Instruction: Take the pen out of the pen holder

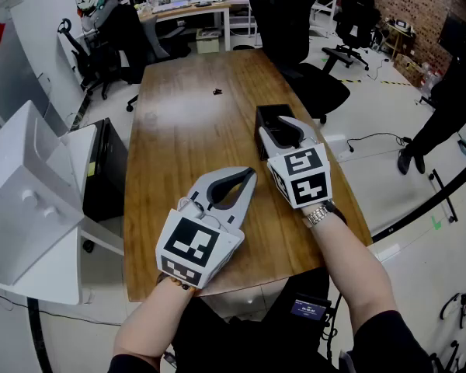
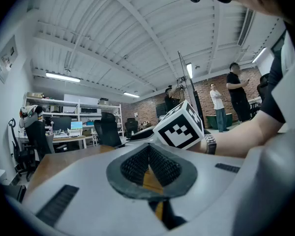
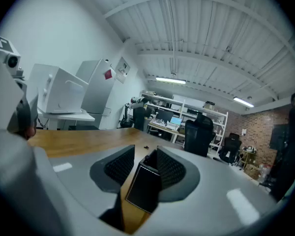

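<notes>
Head view: right claw (image 1: 282, 127) sits over the black pen holder (image 1: 272, 113), mid-right on the wooden counter (image 1: 186, 123). Left claw (image 1: 251, 175) hangs lower center, tips pinched together on nothing.

Left gripper view: pads (image 2: 135, 163) meet at the far tip, only bare counter showing through.

Right gripper view: jaws spread, pen holder standing in the gap, low center. Can't make out the pen itself.
</notes>
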A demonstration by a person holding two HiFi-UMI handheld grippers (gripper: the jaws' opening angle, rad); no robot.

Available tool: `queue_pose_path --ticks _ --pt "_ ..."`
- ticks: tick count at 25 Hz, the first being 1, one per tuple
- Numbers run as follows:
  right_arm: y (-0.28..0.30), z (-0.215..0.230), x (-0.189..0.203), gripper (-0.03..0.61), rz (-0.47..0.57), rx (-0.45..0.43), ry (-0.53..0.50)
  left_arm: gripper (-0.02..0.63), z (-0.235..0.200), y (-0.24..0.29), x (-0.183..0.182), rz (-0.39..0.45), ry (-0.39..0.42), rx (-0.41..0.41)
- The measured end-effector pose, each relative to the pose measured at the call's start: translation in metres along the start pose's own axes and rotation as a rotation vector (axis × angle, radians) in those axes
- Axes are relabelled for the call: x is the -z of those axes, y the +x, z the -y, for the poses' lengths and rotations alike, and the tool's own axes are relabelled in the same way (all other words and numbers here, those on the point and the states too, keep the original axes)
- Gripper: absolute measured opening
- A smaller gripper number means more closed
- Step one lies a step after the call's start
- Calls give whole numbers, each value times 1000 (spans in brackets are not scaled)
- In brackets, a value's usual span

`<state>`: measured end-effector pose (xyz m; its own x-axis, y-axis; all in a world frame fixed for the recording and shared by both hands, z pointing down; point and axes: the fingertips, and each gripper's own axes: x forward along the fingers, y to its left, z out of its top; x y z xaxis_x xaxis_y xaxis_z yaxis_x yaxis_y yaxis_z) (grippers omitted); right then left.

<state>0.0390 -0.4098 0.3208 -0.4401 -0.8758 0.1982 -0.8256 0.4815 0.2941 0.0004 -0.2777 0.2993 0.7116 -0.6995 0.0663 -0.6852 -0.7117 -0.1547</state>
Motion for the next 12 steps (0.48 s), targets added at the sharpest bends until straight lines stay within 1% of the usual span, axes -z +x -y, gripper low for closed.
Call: queue_pose_path --ticks 2,5,9,12 --pt "7 1 1 135 -22 7 -8 3 -3 -2 -2 6 -6 1" --pt "21 7 8 107 -52 14 -20 3 -8 2 0 16 -18 2" --pt "29 8 11 98 -70 14 -23 3 -11 4 2 18 -26 8" --pt "33 8 10 65 -84 8 -18 3 -12 2 1 22 -24 5"
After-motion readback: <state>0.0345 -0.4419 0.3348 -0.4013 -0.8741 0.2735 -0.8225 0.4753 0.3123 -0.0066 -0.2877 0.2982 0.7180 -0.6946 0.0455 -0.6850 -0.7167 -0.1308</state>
